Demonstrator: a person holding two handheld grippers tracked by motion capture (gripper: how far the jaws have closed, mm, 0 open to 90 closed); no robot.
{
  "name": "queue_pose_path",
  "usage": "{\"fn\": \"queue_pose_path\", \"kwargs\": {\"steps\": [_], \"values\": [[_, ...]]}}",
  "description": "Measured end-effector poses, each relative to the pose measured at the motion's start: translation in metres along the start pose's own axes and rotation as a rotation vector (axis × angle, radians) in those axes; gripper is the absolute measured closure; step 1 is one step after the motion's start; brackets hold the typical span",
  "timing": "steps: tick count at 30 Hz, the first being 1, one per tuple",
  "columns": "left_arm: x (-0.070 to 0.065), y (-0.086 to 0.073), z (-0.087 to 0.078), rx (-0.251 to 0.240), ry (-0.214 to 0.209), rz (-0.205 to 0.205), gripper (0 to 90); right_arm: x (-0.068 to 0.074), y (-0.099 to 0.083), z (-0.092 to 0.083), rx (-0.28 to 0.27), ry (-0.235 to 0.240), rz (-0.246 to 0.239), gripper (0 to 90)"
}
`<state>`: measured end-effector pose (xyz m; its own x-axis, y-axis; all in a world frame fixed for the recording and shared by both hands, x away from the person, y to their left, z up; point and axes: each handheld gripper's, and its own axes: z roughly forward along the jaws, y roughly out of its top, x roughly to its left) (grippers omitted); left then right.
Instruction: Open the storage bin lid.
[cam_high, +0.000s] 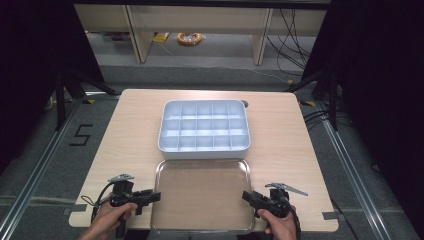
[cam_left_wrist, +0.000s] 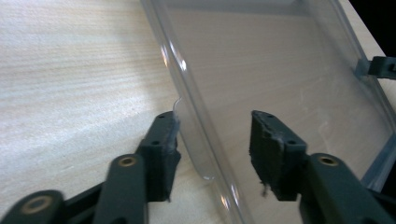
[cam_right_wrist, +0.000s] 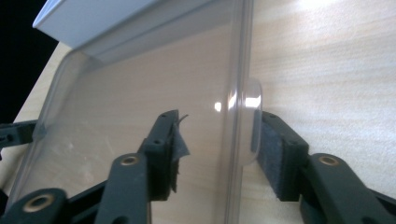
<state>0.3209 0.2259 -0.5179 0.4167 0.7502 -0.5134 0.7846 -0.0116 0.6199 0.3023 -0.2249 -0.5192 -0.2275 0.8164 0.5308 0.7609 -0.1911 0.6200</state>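
A: What containers sit on the pale wooden worktop (cam_high: 135, 125)?

B: A white plastic organiser box (cam_high: 204, 129) divided into small compartments, all bare, lies mid-worktop. Just beside it, toward the near edge, lies a clear flat plastic lid (cam_high: 202, 192), nothing on it.

A: And the grippers?

B: The left gripper (cam_high: 150, 196) straddles the lid's left rim near the near-left corner; in the left gripper view (cam_left_wrist: 215, 140) its jaws stand apart, pads off the plastic. The right gripper (cam_high: 248, 196) straddles the right rim's small tab (cam_right_wrist: 250, 121); its jaws (cam_right_wrist: 219, 140) are released too, one pad just beside the tab.
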Motion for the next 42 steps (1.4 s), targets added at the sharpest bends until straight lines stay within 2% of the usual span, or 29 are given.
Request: {"fn": "queue_pose_path", "kwargs": {"steps": [1, 2, 4, 6, 7, 8, 9, 10, 11, 12, 13, 14, 15, 16, 17, 20, 22, 23, 26, 27, 29, 32, 33, 35, 36, 37, 40, 41, 42], "values": [[0.001, 0.003, -0.002, -0.028, 0.009, -0.016, 42.8, 0.001, 0.003, -0.001, -0.015, -0.014, -0.001, 47.0], [0.001, 0.003, -0.002, -0.028, 0.009, -0.016, 41.2, 0.001, 0.003, -0.001, -0.015, -0.014, -0.001, 47.0], [0.001, 0.005, -0.004, -0.047, 0.037, 0.01, 41.3, 0.003, 0.005, -0.004, -0.034, -0.017, 0.016, 46.3], [0.002, 0.005, -0.005, -0.061, 0.027, -0.004, 40.0, 0.004, 0.008, -0.007, -0.048, -0.008, 0.043, 43.6], [0.002, 0.006, -0.006, -0.065, 0.025, -0.006, 37.4, -0.003, 0.01, -0.007, -0.087, -0.034, -0.009, 43.0], [0.001, 0.006, -0.006, -0.064, 0.024, 0.004, 37.4, -0.003, 0.01, -0.007, -0.087, -0.034, -0.009, 43.0], [0.001, 0.006, -0.006, -0.063, 0.021, 0.007, 36.8, -0.001, 0.011, -0.008, -0.083, -0.034, 0.025, 42.9], [0.001, 0.006, -0.006, -0.064, 0.012, 0.005, 36.3, 0.0, 0.012, -0.008, -0.096, -0.034, 0.031, 42.6], [0.0, 0.006, -0.006, -0.069, 0.005, 0.012, 34.1, -0.001, 0.015, -0.011, -0.103, -0.04, -0.033, 41.1], [0.0, 0.006, -0.006, -0.069, 0.005, 0.012, 33.2, 0.002, 0.015, -0.011, -0.109, -0.046, -0.012, 40.4], [0.0, 0.007, -0.006, -0.075, 0.0, 0.017, 33.2, 0.002, 0.015, -0.011, -0.109, -0.046, -0.012, 40.4], [-0.001, 0.007, -0.007, -0.08, -0.012, 0.012, 32.0, -0.001, 0.016, -0.011, -0.131, -0.051, -0.08, 39.6], [0.0, 0.007, -0.008, -0.08, -0.027, 0.013, 30.2, 0.004, 0.017, -0.013, -0.134, -0.052, -0.06, 37.4], [0.0, 0.007, -0.008, -0.083, -0.035, 0.018, 30.2, 0.004, 0.017, -0.013, -0.134, -0.052, -0.06, 37.4], [-0.001, 0.008, -0.008, -0.082, -0.045, 0.021, 29.5, 0.0, 0.018, -0.012, -0.151, -0.054, -0.102, 36.3], [-0.003, 0.007, -0.008, -0.083, -0.064, 0.026, 26.0, 0.003, 0.019, -0.016, -0.148, -0.045, -0.096, 34.9], [-0.005, 0.008, -0.009, -0.087, -0.066, 0.036, 25.4, 0.003, 0.019, -0.016, -0.165, -0.05, -0.13, 34.0], [-0.006, 0.008, -0.009, -0.097, -0.074, 0.052, 23.7, 0.006, 0.02, -0.017, -0.174, -0.052, -0.133, 32.8], [-0.007, 0.008, -0.009, -0.098, -0.075, 0.067, 21.9, 0.008, 0.019, -0.019, -0.176, -0.058, -0.115, 32.6], [-0.008, 0.008, -0.008, -0.111, -0.077, 0.069, 21.4, 0.007, 0.019, -0.018, -0.184, -0.057, -0.122, 32.3], [-0.01, 0.008, -0.009, -0.1, -0.078, 0.085, 20.1, 0.006, 0.021, -0.02, -0.19, -0.044, -0.145, 31.4], [-0.011, 0.008, -0.009, -0.105, -0.076, 0.09, 19.0, 0.008, 0.019, -0.021, -0.186, -0.046, -0.119, 31.0], [-0.011, 0.008, -0.01, -0.114, -0.072, 0.096, 18.2, 0.006, 0.02, -0.022, -0.196, -0.055, -0.173, 30.9], [-0.012, 0.008, -0.011, -0.108, -0.071, 0.099, 17.3, 0.006, 0.02, -0.022, -0.198, -0.049, -0.175, 30.8], [-0.012, 0.008, -0.012, -0.107, -0.068, 0.101, 16.0, 0.007, 0.02, -0.022, -0.192, -0.041, -0.156, 30.7], [-0.013, 0.008, -0.013, -0.12, -0.069, 0.115, 14.8, 0.007, 0.02, -0.02, -0.202, -0.044, -0.187, 30.4], [-0.014, 0.008, -0.014, -0.128, -0.075, 0.125, 14.6, 0.009, 0.019, -0.02, -0.202, -0.04, -0.191, 30.2], [-0.015, 0.009, -0.015, -0.136, -0.08, 0.139, 14.6, 0.011, 0.02, -0.022, -0.176, -0.057, -0.193, 29.8], [-0.015, 0.009, -0.015, -0.136, -0.08, 0.139, 14.6, 0.011, 0.02, -0.022, -0.176, -0.057, -0.193, 29.8]]}}
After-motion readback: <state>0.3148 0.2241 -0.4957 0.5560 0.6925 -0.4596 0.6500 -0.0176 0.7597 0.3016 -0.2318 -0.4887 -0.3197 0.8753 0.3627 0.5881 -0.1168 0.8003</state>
